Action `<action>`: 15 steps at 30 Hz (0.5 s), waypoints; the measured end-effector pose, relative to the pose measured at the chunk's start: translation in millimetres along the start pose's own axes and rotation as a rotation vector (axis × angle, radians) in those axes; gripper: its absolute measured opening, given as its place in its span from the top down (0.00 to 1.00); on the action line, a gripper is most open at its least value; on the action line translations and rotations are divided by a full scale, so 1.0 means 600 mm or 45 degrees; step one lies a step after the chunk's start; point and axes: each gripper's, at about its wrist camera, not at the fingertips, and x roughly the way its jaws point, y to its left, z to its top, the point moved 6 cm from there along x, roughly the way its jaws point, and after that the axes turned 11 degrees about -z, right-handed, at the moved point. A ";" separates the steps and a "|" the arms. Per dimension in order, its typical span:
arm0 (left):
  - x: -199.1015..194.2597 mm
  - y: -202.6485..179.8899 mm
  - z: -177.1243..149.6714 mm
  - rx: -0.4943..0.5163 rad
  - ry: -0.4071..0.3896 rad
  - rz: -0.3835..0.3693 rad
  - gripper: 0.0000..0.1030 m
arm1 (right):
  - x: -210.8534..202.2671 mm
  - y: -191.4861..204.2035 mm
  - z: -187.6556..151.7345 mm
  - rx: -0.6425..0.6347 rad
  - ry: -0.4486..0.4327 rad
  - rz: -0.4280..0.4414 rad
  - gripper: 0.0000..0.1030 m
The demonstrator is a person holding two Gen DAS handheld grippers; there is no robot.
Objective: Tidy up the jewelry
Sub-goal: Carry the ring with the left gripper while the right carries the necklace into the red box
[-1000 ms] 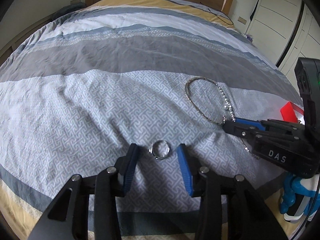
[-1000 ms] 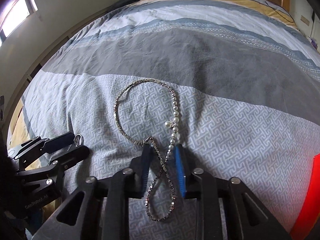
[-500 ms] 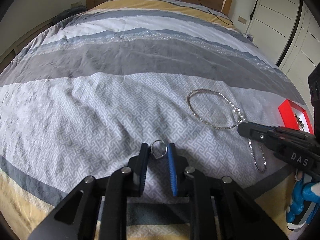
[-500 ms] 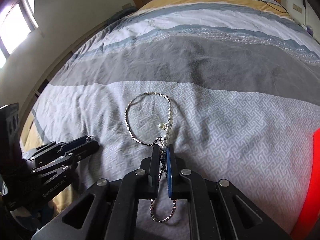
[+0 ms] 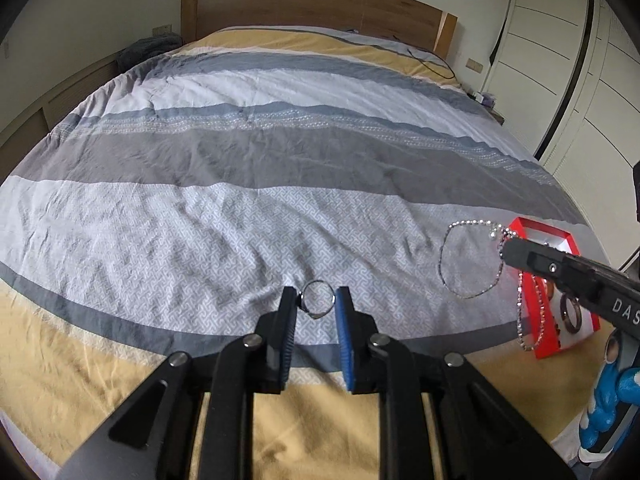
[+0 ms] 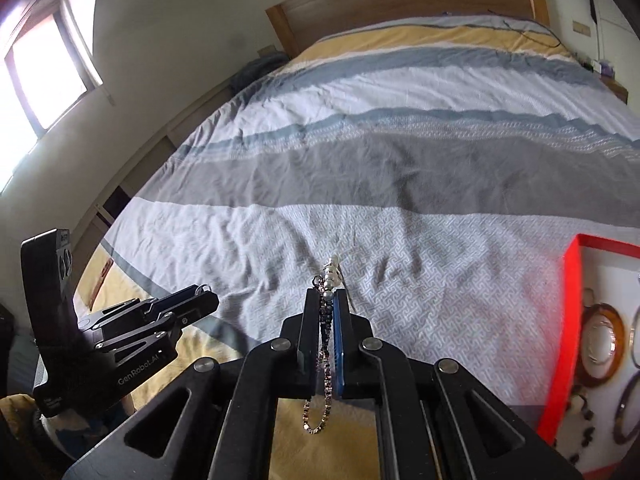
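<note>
Ring [image 5: 317, 300] is sitting pinched between the left tool's [image 5: 316, 305] nearly closed pads, clear above the striped bed [image 5: 280, 200]. The right tool [image 6: 330, 308] is clamping a beaded necklace [image 6: 325, 354], its loops dangling beside the red box [image 5: 560, 280] off to the left tool's right.

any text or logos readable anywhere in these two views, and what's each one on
"DAS": white letters on the side of the right tongs, cut off by the frame edge.
"GenRobot.AI": white print on the body of the left tongs, seen from the right wrist view.
A small mark on top of the left tongs' upright housing is too small to read.
Nothing readable on the red box or the bedspread.
</note>
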 end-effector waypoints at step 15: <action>-0.012 -0.232 0.020 0.144 -0.039 -0.184 0.83 | -0.205 -0.151 -0.007 0.109 -0.193 -0.145 0.94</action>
